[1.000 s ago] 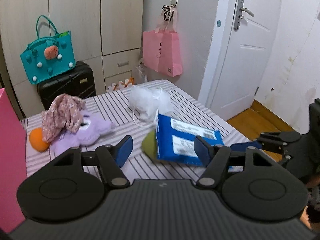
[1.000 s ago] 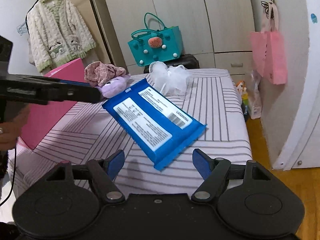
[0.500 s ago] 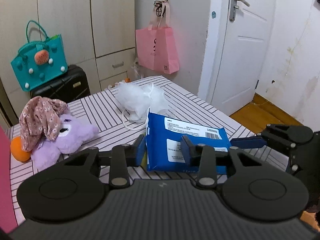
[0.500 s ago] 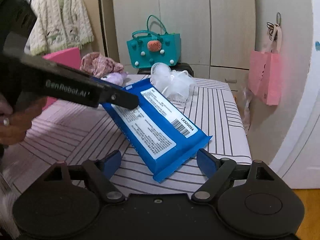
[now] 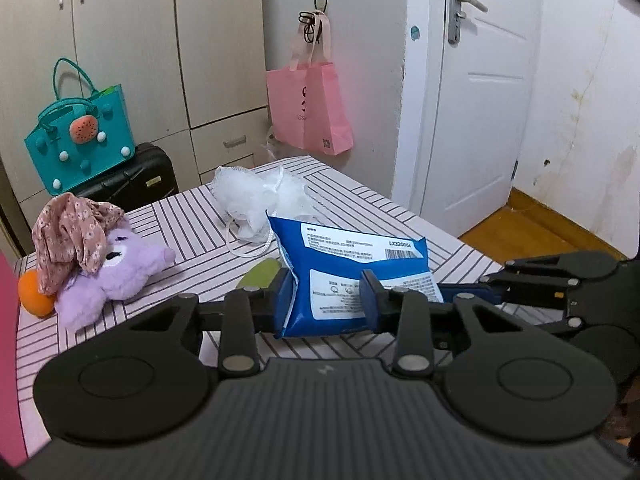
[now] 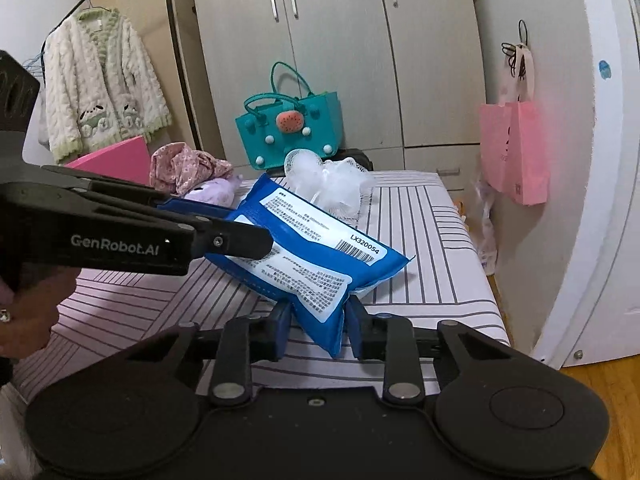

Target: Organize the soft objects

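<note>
A tabletop covered in a pink cloth with dark stripes [image 5: 192,220] fills the middle of both views. On it, at centre frame, a blue plastic pack of wipes with white printed labels [image 5: 352,268] is lifted at a tilt off the cloth, held at two ends. The left tongs [image 5: 326,300] are closed on its near edge, pads pressing the wrapper from both sides. The right tongs [image 6: 316,320] are closing on the pack's lowest corner, which sits between the pads and seems already pinched, though the contact is hard to judge. At left frame in the left wrist view lies a lilac plush toy [image 5: 116,276] under a crumpled pink floral cloth [image 5: 72,236]; behind the pack rests a white mesh bath pouf [image 5: 256,196]. A small green object [image 5: 260,274] peeks out beside the left tongs.
</note>
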`<control>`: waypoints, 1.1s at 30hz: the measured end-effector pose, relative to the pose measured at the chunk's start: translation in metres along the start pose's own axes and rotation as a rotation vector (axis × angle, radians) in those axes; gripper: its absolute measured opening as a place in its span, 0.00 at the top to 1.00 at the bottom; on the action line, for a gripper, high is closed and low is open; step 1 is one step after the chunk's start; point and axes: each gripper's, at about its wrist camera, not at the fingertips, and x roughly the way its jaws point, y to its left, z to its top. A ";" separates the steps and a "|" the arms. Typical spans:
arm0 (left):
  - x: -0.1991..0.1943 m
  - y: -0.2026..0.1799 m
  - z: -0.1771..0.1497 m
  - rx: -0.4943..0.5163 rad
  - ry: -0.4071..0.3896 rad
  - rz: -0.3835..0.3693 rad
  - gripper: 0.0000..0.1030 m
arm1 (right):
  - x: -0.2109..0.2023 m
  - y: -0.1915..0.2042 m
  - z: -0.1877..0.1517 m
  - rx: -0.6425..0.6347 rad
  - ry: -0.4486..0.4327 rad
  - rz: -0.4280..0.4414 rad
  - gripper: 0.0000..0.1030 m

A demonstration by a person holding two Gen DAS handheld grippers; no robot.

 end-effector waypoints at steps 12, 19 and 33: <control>-0.023 -0.009 -0.003 -0.014 -0.042 0.024 0.66 | -0.012 0.010 0.011 0.029 0.019 -0.018 0.68; -0.051 -0.010 -0.004 -0.023 -0.021 0.049 0.66 | -0.031 0.034 0.015 0.002 0.047 -0.023 0.68; -0.108 0.003 -0.035 -0.150 0.050 0.079 0.65 | -0.056 0.077 0.011 0.002 0.187 0.084 0.68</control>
